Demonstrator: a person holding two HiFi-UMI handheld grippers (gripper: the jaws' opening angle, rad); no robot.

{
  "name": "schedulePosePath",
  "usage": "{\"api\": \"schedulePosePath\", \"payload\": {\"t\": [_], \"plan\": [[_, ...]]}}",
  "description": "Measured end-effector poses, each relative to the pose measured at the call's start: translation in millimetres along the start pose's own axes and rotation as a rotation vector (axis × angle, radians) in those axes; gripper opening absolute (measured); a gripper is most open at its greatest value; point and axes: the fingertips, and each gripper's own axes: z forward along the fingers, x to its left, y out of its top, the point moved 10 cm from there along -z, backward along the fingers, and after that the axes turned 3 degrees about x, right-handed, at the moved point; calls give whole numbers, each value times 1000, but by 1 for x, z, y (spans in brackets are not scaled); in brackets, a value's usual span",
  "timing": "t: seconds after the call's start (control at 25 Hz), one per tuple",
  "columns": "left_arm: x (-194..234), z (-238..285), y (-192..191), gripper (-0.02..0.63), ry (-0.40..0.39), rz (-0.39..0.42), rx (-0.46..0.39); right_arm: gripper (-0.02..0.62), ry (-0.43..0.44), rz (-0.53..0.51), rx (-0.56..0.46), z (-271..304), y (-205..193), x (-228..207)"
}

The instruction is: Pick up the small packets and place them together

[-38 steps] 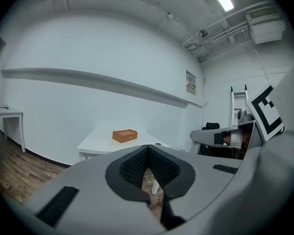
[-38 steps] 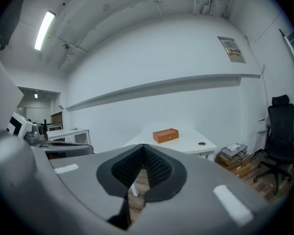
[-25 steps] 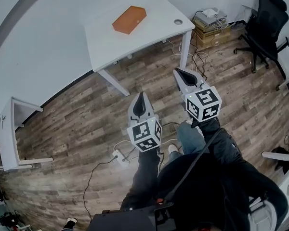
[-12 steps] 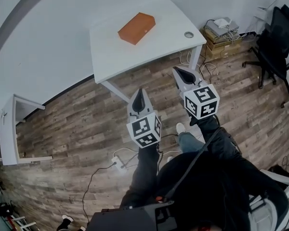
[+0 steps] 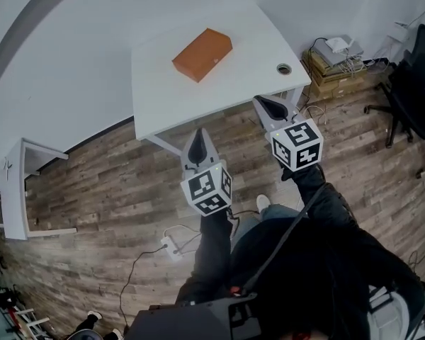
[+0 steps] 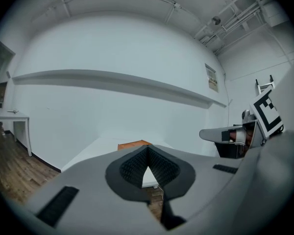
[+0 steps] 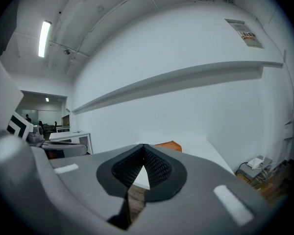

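Observation:
An orange box (image 5: 202,54) lies on the white table (image 5: 163,91) near its far side; it also shows as an orange box (image 6: 133,144) and an orange box (image 7: 170,145) beyond the jaws. No small packets show in any view. My left gripper (image 5: 199,142) is shut and empty, its tip at the table's near edge. My right gripper (image 5: 267,105) is shut and empty too, its tip at the near edge further right. Both point toward the table and the wall behind it.
The table has a round cable hole (image 5: 284,69) near its right corner. Cardboard boxes with cables (image 5: 334,59) sit on the floor to the right, and a black office chair (image 5: 416,91) beyond them. A white power strip (image 5: 171,248) lies on the wood floor. A second white table (image 5: 18,190) stands at left.
The person has walked toward the table. Both grippers, still shut, went from over the floor to the table's near edge.

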Motion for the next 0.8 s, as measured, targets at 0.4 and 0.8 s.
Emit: {"api": "schedulePosePath", "payload": {"t": [0.4, 0.8], "plan": [[1, 45, 4, -2, 36, -2, -9, -6, 33, 1, 17, 38, -2, -33], [36, 129, 7, -3, 37, -5, 14, -6, 21, -16, 48, 123, 3, -63]]}}
